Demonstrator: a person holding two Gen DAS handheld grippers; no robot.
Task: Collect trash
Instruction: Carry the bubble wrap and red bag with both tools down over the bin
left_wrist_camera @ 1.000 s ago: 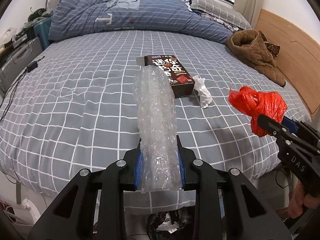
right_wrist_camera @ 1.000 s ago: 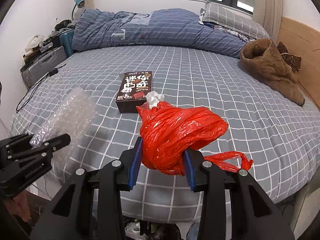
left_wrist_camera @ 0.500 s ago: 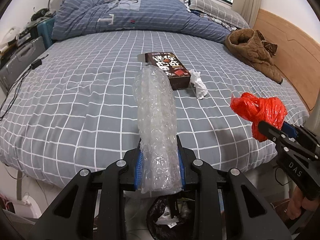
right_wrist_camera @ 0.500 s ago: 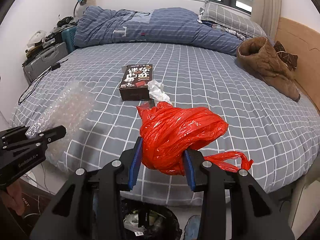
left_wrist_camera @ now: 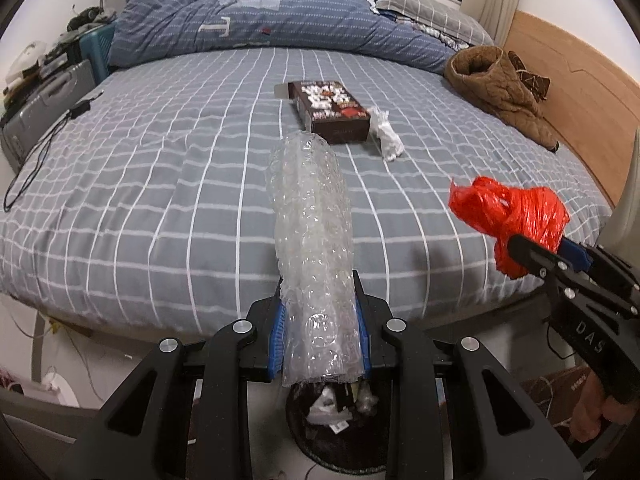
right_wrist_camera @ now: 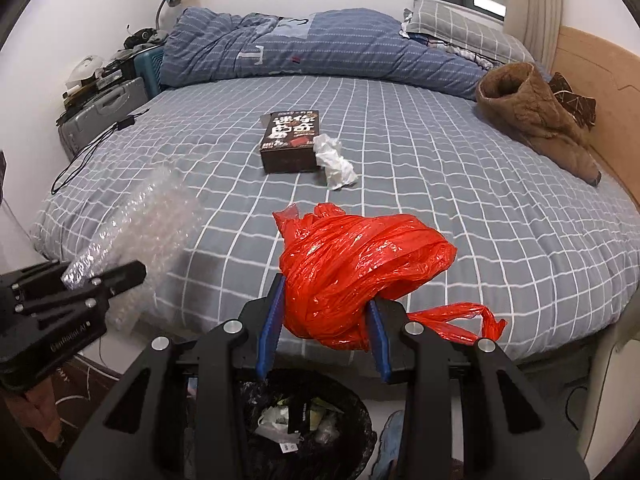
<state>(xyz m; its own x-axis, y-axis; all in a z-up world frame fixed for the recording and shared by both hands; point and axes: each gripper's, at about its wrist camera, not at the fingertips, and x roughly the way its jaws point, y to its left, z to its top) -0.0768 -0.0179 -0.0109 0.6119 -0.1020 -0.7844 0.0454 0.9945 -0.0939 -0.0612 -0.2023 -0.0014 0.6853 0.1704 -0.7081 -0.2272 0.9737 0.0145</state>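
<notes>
- The left hand-held gripper (left_wrist_camera: 320, 336) is clamped on a roll of clear bubble wrap (left_wrist_camera: 312, 236), which sticks out forward over the bed edge.
- The right hand-held gripper (right_wrist_camera: 326, 328) grips a crumpled red plastic bag (right_wrist_camera: 360, 264), one strip trailing to its right.
- Directly below both, on the floor by the bed, stands a dark trash bin (right_wrist_camera: 352, 412) with scraps inside.
- Farther out on the grey checked bed (right_wrist_camera: 460, 184) lie a brown box (right_wrist_camera: 290, 140) and a crumpled white tissue (right_wrist_camera: 334, 160), touching each other.
- A brown jacket (right_wrist_camera: 536, 120) lies near the headboard.
</notes>
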